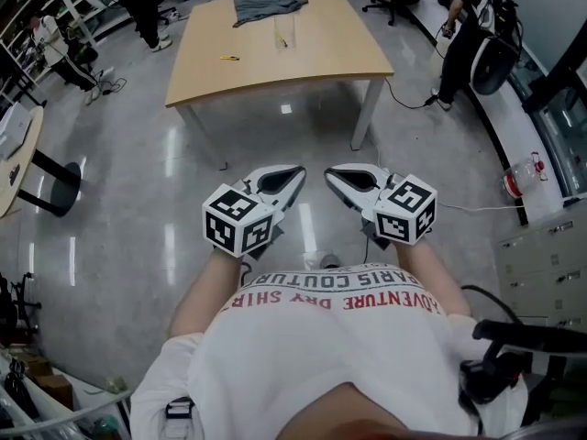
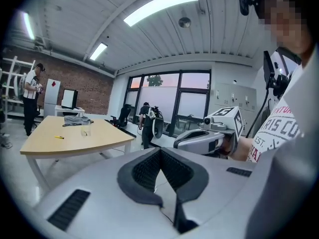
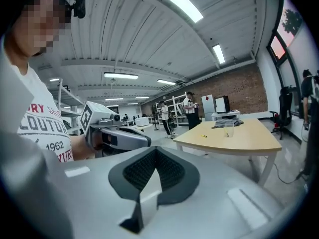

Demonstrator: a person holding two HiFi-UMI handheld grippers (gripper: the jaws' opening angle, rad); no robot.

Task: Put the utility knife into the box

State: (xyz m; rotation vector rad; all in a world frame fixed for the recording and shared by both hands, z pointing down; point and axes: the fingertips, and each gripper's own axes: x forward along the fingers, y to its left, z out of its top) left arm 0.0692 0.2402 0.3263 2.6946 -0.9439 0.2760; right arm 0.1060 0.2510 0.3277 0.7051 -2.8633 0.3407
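Observation:
A yellow utility knife (image 1: 228,58) lies on the wooden table (image 1: 321,62) far ahead of me, left of a small clear box (image 1: 282,37) and a grey cloth (image 1: 266,4). I hold both grippers close to my chest, well short of the table. My left gripper (image 1: 296,171) and right gripper (image 1: 333,173) point at each other's tips, jaws shut and empty. In the left gripper view the knife (image 2: 59,137) and the box (image 2: 85,129) show far off beyond the left gripper (image 2: 160,156). The right gripper view shows the knife (image 3: 203,135) and box (image 3: 229,129) past the right gripper (image 3: 156,153).
Shiny grey floor lies between me and the table. People stand at the back left (image 1: 142,3) and at the right (image 1: 463,35). A round table (image 1: 18,154) is at the left edge, cabinets (image 1: 546,246) at the right, and a cable (image 1: 413,99) on the floor.

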